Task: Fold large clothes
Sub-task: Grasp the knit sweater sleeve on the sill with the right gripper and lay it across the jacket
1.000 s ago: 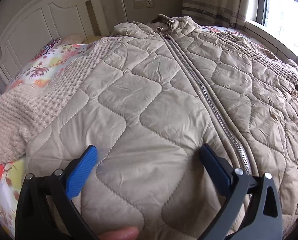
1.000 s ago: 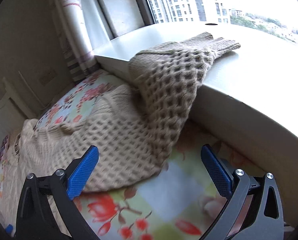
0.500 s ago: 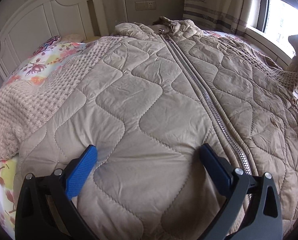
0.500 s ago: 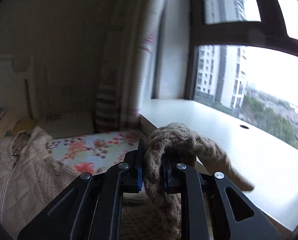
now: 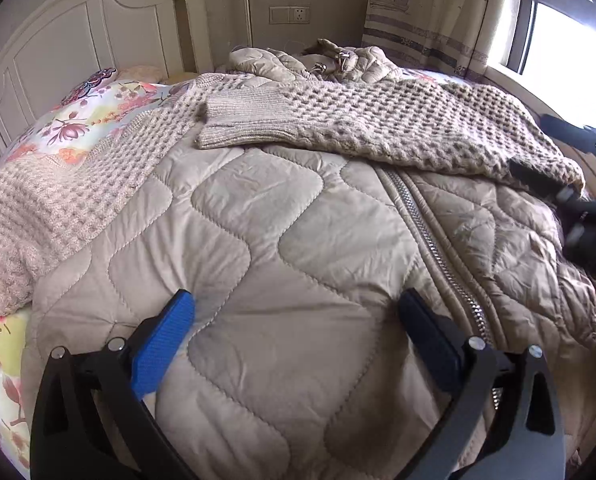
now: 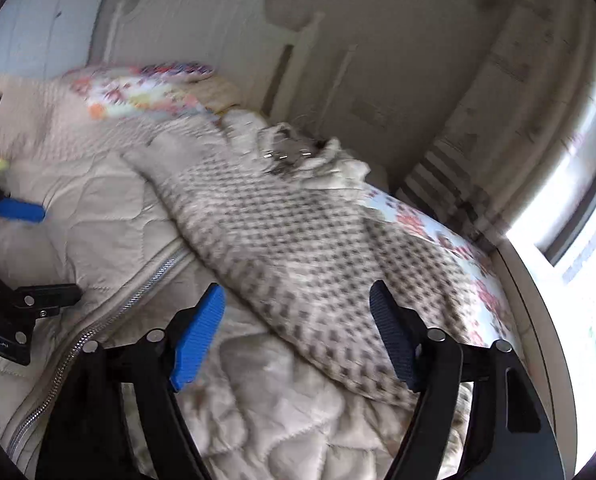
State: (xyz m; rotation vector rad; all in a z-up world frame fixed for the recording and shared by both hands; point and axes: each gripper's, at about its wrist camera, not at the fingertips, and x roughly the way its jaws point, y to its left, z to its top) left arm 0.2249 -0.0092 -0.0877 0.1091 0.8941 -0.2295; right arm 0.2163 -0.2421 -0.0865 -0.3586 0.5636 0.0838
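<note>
Beige quilted jacket [image 5: 298, 248] spread zipped across the bed [image 5: 98, 112], knit sleeve [image 5: 357, 124] folded over its chest; left gripper [image 5: 294, 336] released, right gripper [image 6: 298, 336] opening, empty

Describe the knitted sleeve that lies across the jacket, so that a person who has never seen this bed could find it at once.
Start at the quilted beige jacket spread over the bed, and follow its metal zipper up toward the hood. The knitted sleeve lies crosswise over the chest there. Unlike the jacket's other sleeve, spread out flat beside it, this one crosses the zipper and shows its ribbed cuff.
</note>
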